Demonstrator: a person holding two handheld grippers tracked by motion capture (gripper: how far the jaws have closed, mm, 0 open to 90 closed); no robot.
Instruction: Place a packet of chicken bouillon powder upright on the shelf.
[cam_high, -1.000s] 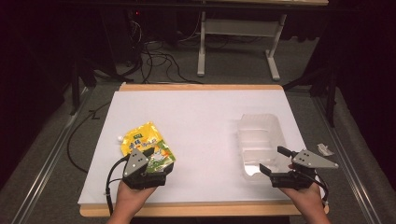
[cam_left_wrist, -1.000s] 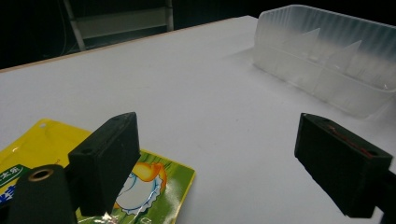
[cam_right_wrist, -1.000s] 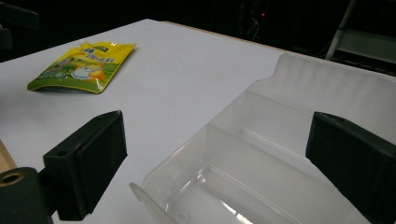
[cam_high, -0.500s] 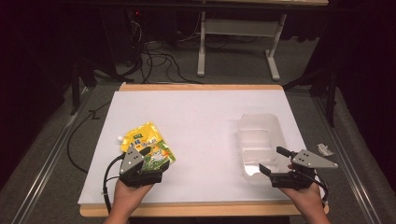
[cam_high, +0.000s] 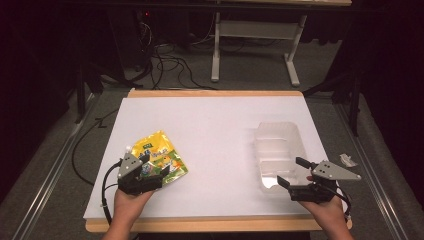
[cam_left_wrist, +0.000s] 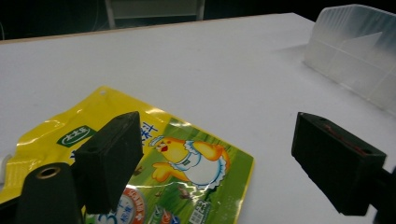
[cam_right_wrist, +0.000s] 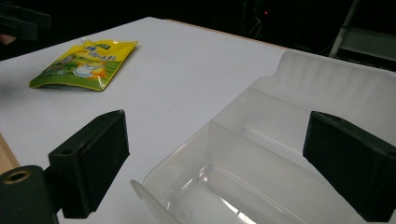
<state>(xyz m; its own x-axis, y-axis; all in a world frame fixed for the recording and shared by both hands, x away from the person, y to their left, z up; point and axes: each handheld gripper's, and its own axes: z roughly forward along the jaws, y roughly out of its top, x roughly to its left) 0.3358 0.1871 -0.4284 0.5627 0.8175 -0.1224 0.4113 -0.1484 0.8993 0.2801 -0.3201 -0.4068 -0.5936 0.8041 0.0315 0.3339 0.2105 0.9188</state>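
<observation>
Yellow pouch (cam_high: 159, 154) flat on white table (cam_high: 215, 130), near-left. Long axis slants from near-right to far-left. Left gripper (cam_high: 150, 172) over its near end, jaws spread, one each side, not yet pinching. Clear bin (cam_high: 277, 150) well apart to right; right gripper (cam_high: 292, 172) spread at its near rim. Left hand plainly nearer the pouch.

Glossy yellow-green pouch (cam_high: 157, 156) with a cartoon chick, lying flat at the table's near left, clear divided plastic container (cam_high: 279, 152) upright, well apart at the right
</observation>
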